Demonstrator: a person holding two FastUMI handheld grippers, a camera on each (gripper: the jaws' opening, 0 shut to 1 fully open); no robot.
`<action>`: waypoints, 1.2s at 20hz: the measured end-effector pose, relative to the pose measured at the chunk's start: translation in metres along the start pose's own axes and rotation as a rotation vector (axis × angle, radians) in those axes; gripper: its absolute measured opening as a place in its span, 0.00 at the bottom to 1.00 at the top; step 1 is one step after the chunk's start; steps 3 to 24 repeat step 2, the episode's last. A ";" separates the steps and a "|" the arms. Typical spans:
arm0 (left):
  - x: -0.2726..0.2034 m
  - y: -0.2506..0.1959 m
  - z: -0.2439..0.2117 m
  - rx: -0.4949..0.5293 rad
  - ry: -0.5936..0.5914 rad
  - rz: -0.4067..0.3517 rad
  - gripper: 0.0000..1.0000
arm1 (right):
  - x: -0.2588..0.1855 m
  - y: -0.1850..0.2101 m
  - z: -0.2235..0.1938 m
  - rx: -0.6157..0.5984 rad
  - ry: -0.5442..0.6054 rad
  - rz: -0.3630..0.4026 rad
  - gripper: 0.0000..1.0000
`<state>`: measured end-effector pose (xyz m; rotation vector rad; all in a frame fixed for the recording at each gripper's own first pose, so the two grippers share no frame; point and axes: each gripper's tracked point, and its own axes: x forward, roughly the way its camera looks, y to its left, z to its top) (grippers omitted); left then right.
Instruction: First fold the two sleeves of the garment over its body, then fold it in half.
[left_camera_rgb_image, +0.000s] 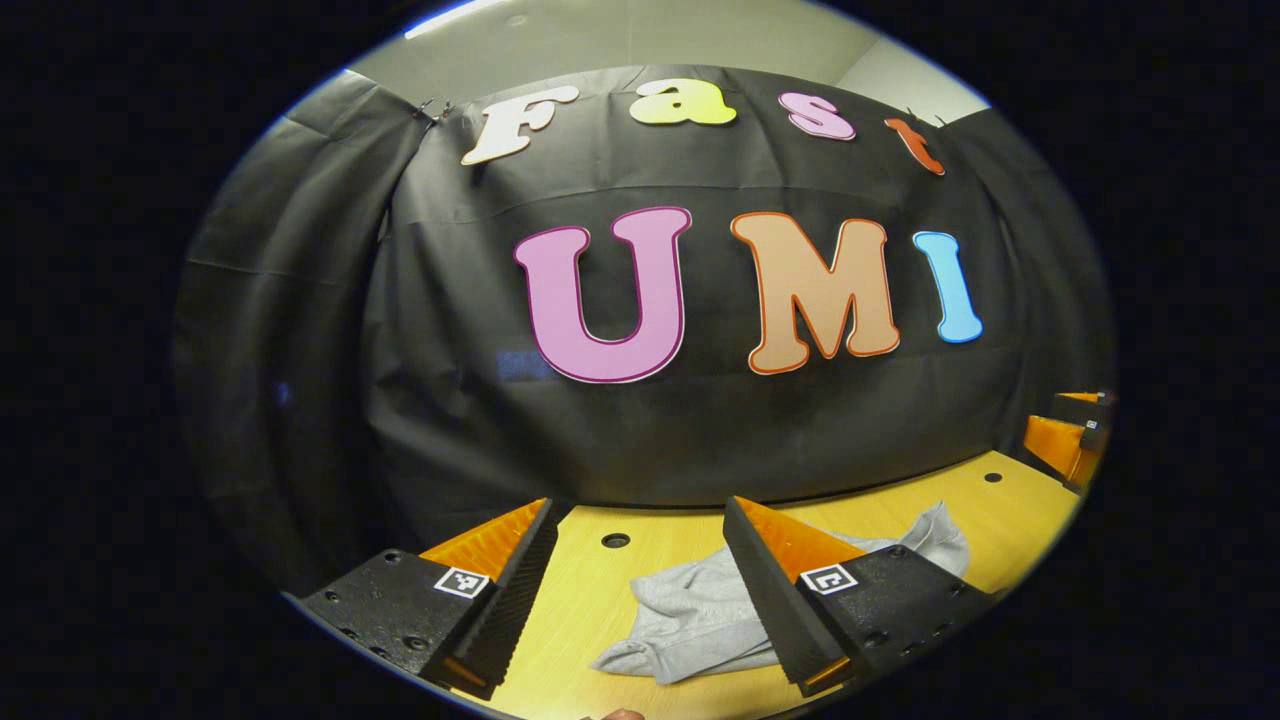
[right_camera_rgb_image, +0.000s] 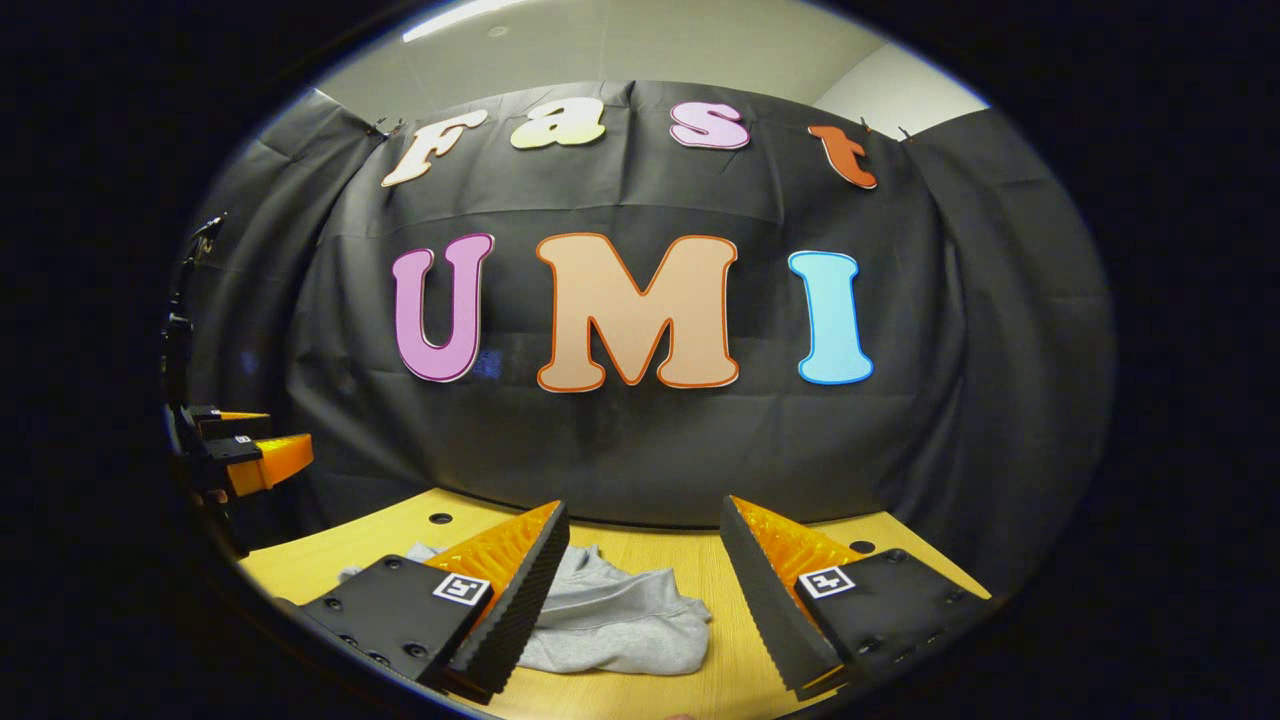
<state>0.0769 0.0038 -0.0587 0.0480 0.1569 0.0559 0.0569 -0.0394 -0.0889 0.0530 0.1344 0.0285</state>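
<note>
A grey garment (left_camera_rgb_image: 690, 615) lies crumpled on the wooden table (left_camera_rgb_image: 1010, 510), partly behind one finger of my left gripper (left_camera_rgb_image: 640, 520). That gripper hovers above the table, open, with nothing between its fingers. In the right gripper view the same garment (right_camera_rgb_image: 610, 615) lies low and left of centre, partly behind the left finger. My right gripper (right_camera_rgb_image: 645, 520) is open and holds nothing. Each gripper appears far off in the other's view: the right gripper (left_camera_rgb_image: 1075, 435) at the right edge, the left gripper (right_camera_rgb_image: 245, 450) at the left edge.
The table has small round holes (left_camera_rgb_image: 615, 540) along its far side. The black cloth wall (right_camera_rgb_image: 640, 440) stands right behind the table's far edge. Bare table top (right_camera_rgb_image: 725, 610) lies to the right of the garment.
</note>
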 end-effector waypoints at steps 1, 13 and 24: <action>0.000 0.002 0.001 0.002 -0.004 0.003 0.96 | 0.000 0.001 0.002 0.001 -0.006 -0.001 0.96; 0.001 0.003 0.002 0.004 -0.010 0.005 0.96 | 0.001 0.002 0.002 0.000 -0.006 -0.002 0.94; 0.001 0.003 0.002 0.004 -0.010 0.005 0.96 | 0.001 0.002 0.002 0.000 -0.006 -0.002 0.94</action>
